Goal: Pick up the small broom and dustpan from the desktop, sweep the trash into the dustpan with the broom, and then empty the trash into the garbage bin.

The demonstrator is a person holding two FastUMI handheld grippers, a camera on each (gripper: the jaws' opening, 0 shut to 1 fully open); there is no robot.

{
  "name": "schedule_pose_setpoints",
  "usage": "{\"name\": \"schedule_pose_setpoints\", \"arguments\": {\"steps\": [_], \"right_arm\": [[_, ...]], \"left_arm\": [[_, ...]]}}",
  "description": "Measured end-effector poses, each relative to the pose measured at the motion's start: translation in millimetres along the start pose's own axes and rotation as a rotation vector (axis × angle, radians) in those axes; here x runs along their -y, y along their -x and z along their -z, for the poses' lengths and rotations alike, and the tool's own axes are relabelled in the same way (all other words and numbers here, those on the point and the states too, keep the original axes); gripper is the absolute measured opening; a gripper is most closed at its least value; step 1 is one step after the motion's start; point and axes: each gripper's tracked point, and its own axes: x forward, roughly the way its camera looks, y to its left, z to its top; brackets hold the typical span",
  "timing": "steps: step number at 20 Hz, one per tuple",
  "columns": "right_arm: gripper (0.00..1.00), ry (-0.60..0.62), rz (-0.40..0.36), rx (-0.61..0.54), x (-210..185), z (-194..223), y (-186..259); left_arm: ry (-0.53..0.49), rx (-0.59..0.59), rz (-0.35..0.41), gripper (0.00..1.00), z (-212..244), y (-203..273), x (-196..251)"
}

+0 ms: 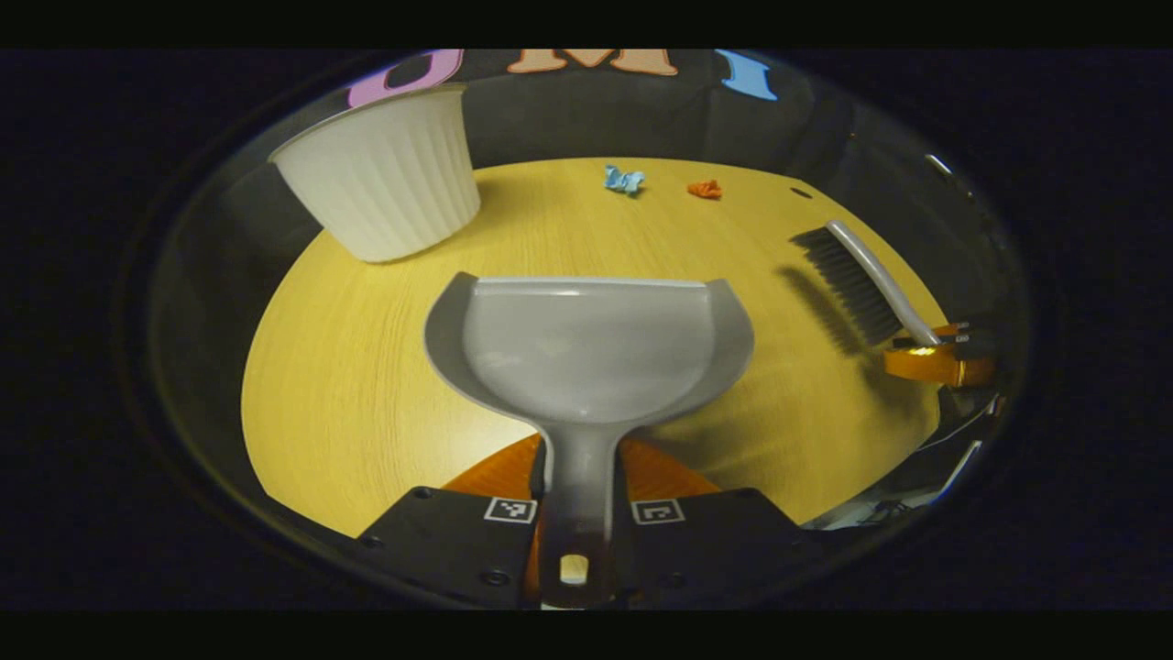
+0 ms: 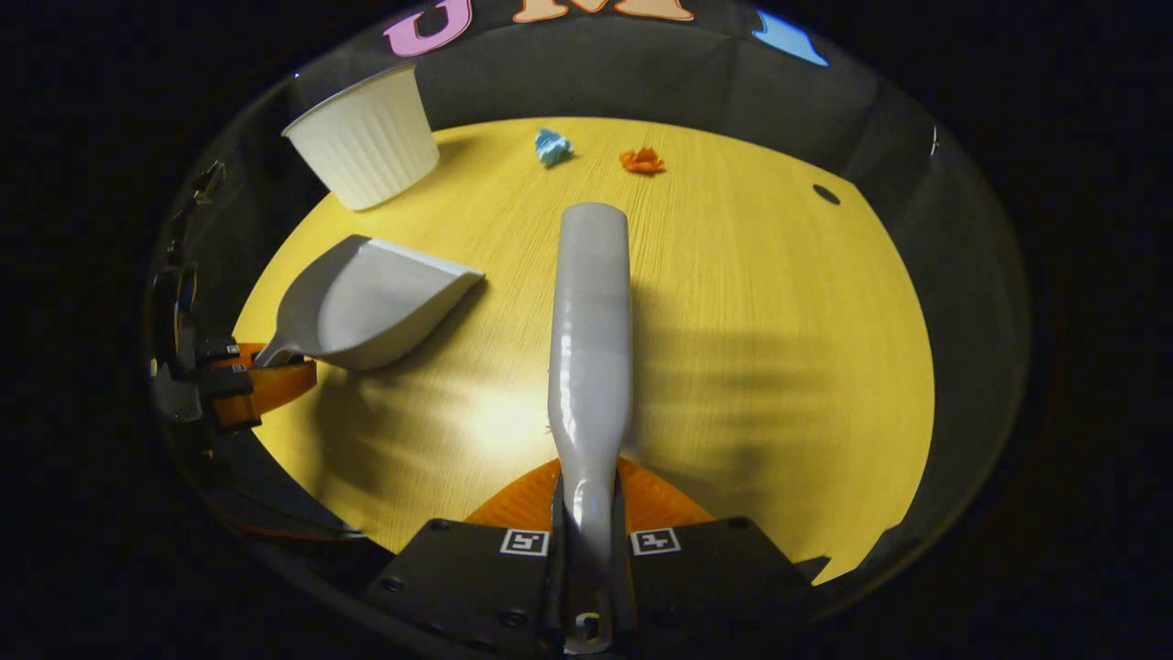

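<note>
My left gripper is shut on the handle of the grey dustpan, whose mouth faces away over the yellow desktop. My right gripper is shut on the handle of the small grey broom, seen from its back, held above the table. In the left gripper view the broom shows its dark bristles at the right, held by the right gripper. In the right gripper view the dustpan sits at the left. A blue paper scrap and an orange scrap lie at the far edge.
A white ribbed garbage bin stands at the far left of the round table. A small dark hole marks the table's far right. The table's edge drops off to dark booth walls all around.
</note>
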Motion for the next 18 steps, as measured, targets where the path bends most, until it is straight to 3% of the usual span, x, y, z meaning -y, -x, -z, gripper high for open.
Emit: {"name": "schedule_pose_setpoints", "arguments": {"steps": [5, 6, 9, 14, 18], "right_arm": [[0.13, 0.123, 0.148, 0.118, 72.9, -121.4, -11.6], [0.16, 0.162, 0.183, 0.149, 87.6, -149.4, -19.1], [0.13, 0.365, 0.273, 0.157, 122.0, -212.8, -56.6], [0.16, 0.593, 0.259, 0.09, 126.0, -281.9, -157.9], [0.17, 0.743, 0.205, 0.014, 103.8, -296.0, -197.5]], "left_arm": [[-0.103, 0.067, 0.032, 0.23, -49.8, -28.8, -0.7], [-0.126, 0.082, 0.032, 0.23, -60.6, -35.4, -2.1], [-0.179, 0.1, 0.047, 0.23, -79.8, -50.3, -2.7], [-0.249, 0.086, 0.069, 0.23, -90.0, -62.3, -3.9], [-0.241, 0.069, 0.106, 0.24, -93.1, -71.6, 2.6]]}}
